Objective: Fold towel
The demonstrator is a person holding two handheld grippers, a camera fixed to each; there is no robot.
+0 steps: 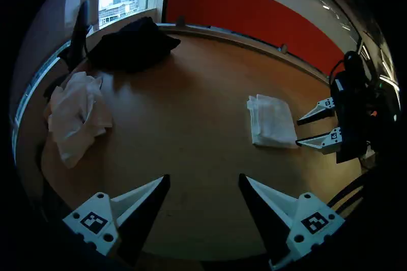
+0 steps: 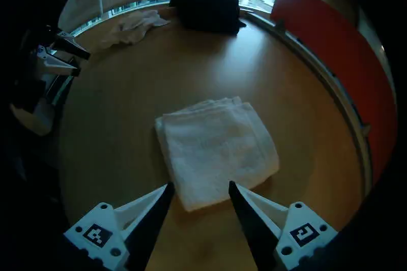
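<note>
Status: folded white terry towel [image 2: 216,151] flat on round wooden worktop [image 2: 117,118], just ahead of right gripper [image 2: 201,184]; left gripper [image 1: 203,175] well apart. Both jaws wide, empty. Likely soft, light, limp: pinch all layers at an edge.

Folded white towel [image 2: 216,149] flat on wooden worktop [image 2: 117,103]; right gripper [image 2: 201,185], jaws apart, fingertips at towel's near edge.

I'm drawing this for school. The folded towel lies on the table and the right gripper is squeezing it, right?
Not quite. The towel lies on the table, but the right gripper is open, not squeezing it, as the right gripper view shows.
</note>
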